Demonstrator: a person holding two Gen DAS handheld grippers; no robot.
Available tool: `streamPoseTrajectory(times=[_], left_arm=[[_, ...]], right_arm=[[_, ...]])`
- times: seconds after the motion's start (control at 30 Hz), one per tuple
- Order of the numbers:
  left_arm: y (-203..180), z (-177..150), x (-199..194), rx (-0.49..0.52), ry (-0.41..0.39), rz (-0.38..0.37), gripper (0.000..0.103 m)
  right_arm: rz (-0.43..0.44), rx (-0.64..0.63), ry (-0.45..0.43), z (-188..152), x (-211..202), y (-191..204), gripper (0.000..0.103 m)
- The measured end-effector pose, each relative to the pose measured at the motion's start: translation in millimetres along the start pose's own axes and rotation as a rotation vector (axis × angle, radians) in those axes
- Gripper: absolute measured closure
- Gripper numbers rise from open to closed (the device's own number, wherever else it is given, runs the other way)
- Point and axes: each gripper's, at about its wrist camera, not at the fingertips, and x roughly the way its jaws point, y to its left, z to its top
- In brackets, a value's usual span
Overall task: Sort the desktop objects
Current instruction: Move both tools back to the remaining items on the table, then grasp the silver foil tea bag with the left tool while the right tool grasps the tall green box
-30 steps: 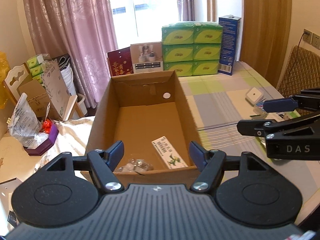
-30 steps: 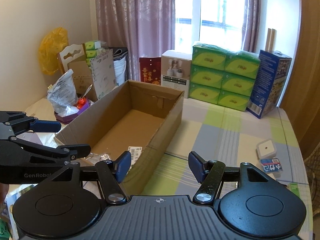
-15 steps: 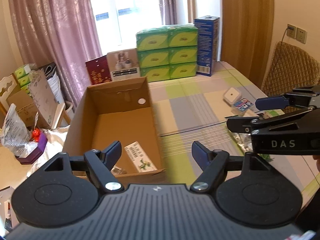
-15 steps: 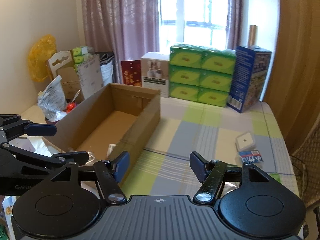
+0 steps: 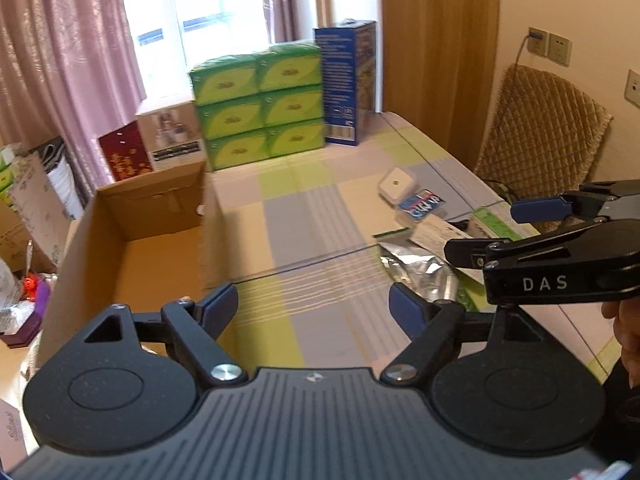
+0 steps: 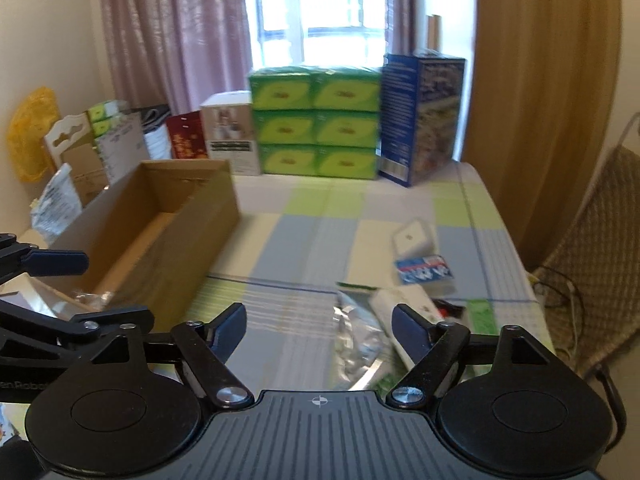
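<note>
An open cardboard box (image 5: 132,240) (image 6: 180,216) sits on the left of the checked tablecloth. To its right lie loose items: a white square case (image 5: 396,186) (image 6: 412,236), a blue printed packet (image 5: 422,204) (image 6: 424,274), a long white box (image 5: 436,228) (image 6: 404,308), a silver foil bag (image 5: 416,268) (image 6: 356,336) and a green leaflet (image 6: 482,316). My left gripper (image 5: 314,306) (image 6: 92,290) hangs open beside the box's right wall, holding nothing. My right gripper (image 6: 320,322) (image 5: 496,228) is open and empty just above the foil bag and the white box.
Stacked green tissue packs (image 5: 260,108), a tall blue carton (image 5: 346,84), a white box (image 5: 174,140) and a red one (image 5: 124,156) line the table's far edge. A wicker chair (image 5: 540,128) stands at the right. Bags and cartons (image 6: 68,168) crowd the left.
Both grippers have swung right, from over the cardboard box toward the loose items on the right of the table. Both stay open and empty.
</note>
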Motion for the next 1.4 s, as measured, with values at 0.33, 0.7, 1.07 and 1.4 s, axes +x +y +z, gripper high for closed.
streamPoseTrajectory(times=[0.33,0.7,1.07,1.4], left_arm=[[-38.6,-2.1,32.8,0.011,0.050,-0.054,0.013],[-58.5,-14.2,66.6,-0.001,0.103,-0.092,0.009],[-72.0,-23.6,104.0,-0.085,0.138,-0.168,0.008],[-85.6,-25.8,141.3,-0.108,0.162,-0.202,0.008]], right_arm=[[-0.071,0.065,0.051,-23.5,3.6,-56.1,0.014],[-0.121,0.104,0.109,-48.8,16.6,-96.7,0.009],[-0.119,0.133,0.118,-70.8,28.8,-140.5,0.009],[-0.088,0.098,0.126,-71.0,53.8,-163.7,0.009]])
